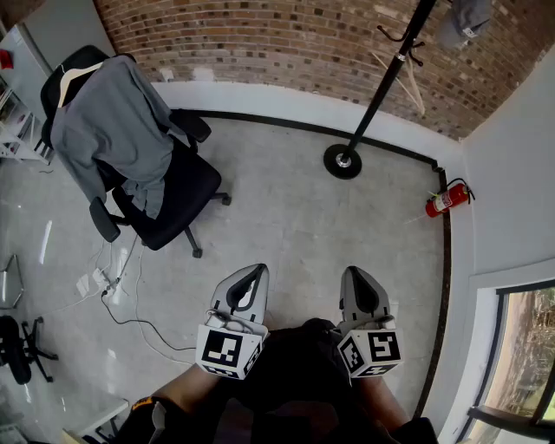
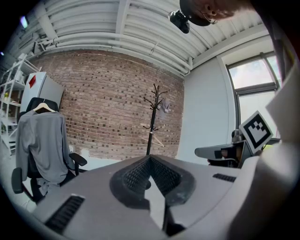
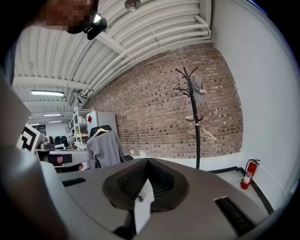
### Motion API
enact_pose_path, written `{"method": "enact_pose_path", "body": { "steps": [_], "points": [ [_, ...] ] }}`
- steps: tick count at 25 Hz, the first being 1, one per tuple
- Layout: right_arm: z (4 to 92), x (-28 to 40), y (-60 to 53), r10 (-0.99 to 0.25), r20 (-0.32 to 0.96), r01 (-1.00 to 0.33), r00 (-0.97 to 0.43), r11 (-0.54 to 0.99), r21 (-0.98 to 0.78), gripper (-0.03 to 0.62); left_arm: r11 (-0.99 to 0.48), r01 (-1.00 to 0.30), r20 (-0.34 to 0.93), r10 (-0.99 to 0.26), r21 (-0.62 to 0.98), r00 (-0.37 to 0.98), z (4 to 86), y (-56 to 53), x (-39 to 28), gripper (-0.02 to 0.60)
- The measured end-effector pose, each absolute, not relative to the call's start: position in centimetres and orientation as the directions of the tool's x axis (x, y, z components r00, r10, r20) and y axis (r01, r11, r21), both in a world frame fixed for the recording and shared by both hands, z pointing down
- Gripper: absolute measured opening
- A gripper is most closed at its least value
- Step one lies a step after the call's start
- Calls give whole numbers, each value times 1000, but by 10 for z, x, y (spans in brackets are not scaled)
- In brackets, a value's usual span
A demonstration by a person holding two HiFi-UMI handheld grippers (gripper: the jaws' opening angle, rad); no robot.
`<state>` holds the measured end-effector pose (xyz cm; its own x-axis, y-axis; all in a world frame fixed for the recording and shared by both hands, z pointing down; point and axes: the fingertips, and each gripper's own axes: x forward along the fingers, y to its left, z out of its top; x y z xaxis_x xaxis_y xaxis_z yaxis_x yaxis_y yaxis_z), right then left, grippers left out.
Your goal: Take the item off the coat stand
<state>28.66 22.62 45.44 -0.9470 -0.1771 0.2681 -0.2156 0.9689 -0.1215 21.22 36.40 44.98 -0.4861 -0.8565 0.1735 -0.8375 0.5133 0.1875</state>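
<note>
At the far left of the head view, an office chair (image 1: 165, 195) stands on the grey floor (image 1: 286, 225). A grey top (image 1: 117, 121) on a hanger is draped over its back, and cables (image 1: 102, 282) lie just beside its wheels.

Lower down, the left gripper (image 1: 257, 270) is held low in front of the person. In its own view its jaws are pressed together at the tips with nothing between them. The right gripper (image 1: 351, 272) sits just beside it, its jaws likewise closed tight and empty.

Further right, well apart from both grippers, the black coat stand (image 1: 375, 100) rises from its round base near the brick wall (image 1: 277, 39). A bare pale hanger (image 1: 409, 85) hangs partway up the pole. The grey item (image 1: 468, 19) hangs from a top hook; it may be a small cloth or bag, but it is too far off to tell.

A red fire extinguisher (image 1: 447, 199) stands at the right wall.
</note>
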Motion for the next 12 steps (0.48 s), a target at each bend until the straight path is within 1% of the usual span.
{"method": "enact_pose_path", "body": {
  "steps": [6,12],
  "points": [
    [447,247,229,-180,266,-215,-947,970,-110,14,543,-814,178,-839,206,-515,450,383,171,25],
    [458,191,213,-135,272,-174,-953,977,-125,14,585,-783,205,-810,213,-549,461,374,126,25]
  ]
}}
